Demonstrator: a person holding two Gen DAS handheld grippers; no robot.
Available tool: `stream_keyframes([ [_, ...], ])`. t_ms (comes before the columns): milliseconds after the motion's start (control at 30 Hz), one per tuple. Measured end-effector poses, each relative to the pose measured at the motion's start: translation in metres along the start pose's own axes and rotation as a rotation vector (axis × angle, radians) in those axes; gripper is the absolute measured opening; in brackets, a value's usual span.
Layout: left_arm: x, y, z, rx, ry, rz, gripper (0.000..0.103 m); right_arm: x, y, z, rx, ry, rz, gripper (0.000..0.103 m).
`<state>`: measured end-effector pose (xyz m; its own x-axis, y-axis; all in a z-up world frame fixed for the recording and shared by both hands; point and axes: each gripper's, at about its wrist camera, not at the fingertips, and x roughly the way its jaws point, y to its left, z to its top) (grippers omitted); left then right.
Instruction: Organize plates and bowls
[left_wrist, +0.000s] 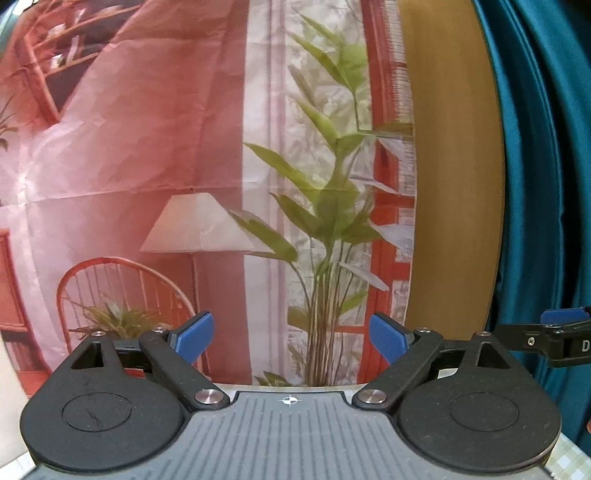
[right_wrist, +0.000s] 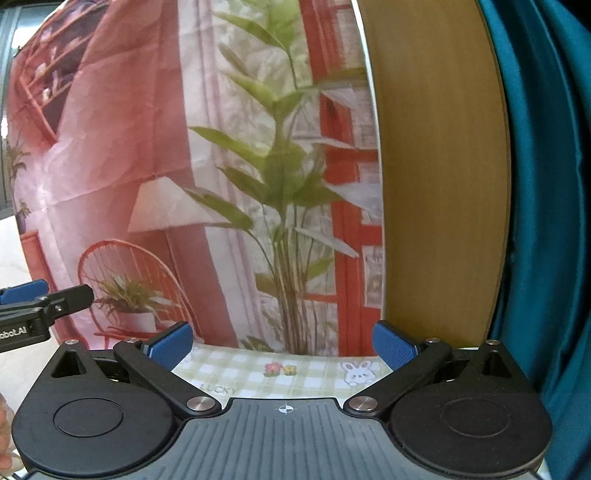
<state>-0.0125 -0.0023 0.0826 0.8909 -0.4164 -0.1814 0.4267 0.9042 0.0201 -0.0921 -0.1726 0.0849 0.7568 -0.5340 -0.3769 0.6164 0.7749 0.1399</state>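
Backdrop cloth (left_wrist: 147, 147) fills most of both wrist views: a printed room scene in pink and red with a lamp, a wire chair and a tall green plant. To its right, in both frames, runs a tall wood-coloured panel (left_wrist: 450, 166), and past that a teal curtain (left_wrist: 546, 184) along the right edge. In the left wrist view the left gripper (left_wrist: 291, 338) sits at the bottom centre, its two blue pads set wide apart with only the printed cloth showing between them — it grips nothing. At the right edge of that frame, about level with the pads, one blue-tipped finger of the other tool pokes in. In the right wrist view the right gripper (right_wrist: 282, 345) also sits at the bottom centre, with its blue pads spread wide and nothing caught between them. Below and between those pads lies a strip of tablecloth (right_wrist: 236, 373), pale green check with a small flower and a white rabbit printed on it. The left gripper's finger enters that frame at the lower left edge. Plates and bowls appear in neither view — both tools point at the backdrop rather than the table top, so where the dishes lie relative to either gripper cannot be told.
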Motion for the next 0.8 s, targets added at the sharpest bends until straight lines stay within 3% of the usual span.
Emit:
stream_keyframes([
  [200, -0.013, 0.002, 0.004, 0.004, -0.013, 0.046, 0.093, -0.007, 0.006, 0.001, 0.0, -0.009, 0.014, 0.103],
  [800, -0.017, 0.006, 0.003, -0.015, 0.008, 0.053, 0.093, -0.016, 0.011, 0.0, -0.003, -0.017, 0.016, 0.103],
])
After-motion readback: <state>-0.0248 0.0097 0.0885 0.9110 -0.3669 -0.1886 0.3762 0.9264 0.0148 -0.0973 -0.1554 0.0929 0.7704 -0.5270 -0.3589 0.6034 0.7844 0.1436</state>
